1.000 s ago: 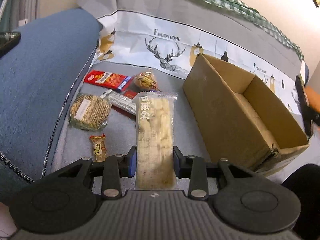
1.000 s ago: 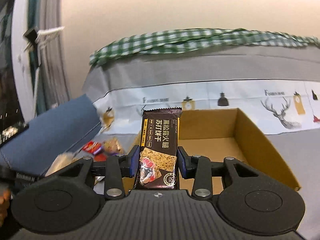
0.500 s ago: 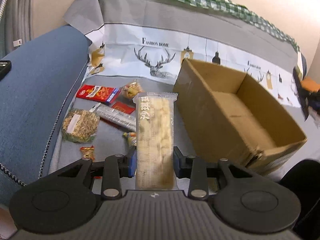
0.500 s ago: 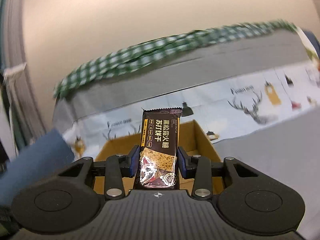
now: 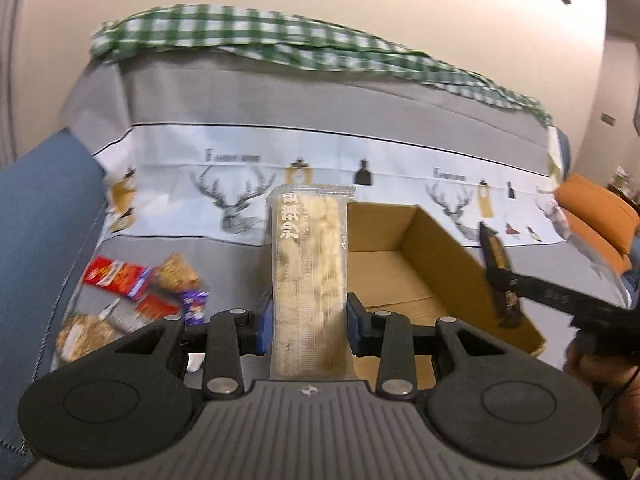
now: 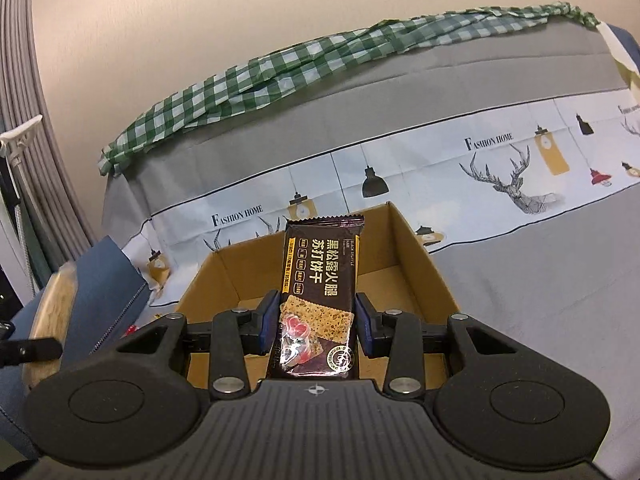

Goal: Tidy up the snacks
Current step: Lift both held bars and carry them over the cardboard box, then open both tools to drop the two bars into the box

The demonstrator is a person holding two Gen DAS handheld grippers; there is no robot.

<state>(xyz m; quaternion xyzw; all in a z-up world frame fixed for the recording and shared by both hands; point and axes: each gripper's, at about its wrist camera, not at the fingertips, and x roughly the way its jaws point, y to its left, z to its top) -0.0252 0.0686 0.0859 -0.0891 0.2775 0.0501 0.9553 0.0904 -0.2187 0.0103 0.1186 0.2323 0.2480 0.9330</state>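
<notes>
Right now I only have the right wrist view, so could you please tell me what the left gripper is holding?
Observer: The left gripper is shut on a pale snack bar in a clear wrapper, standing upright between its pads.
Operator: Thank you. Are any snacks lying outside the cardboard box?
Observer: Yes, several lie on the grey cover to the left of the cardboard box, among them a red packet, a small purple packet and a round pack.
</notes>
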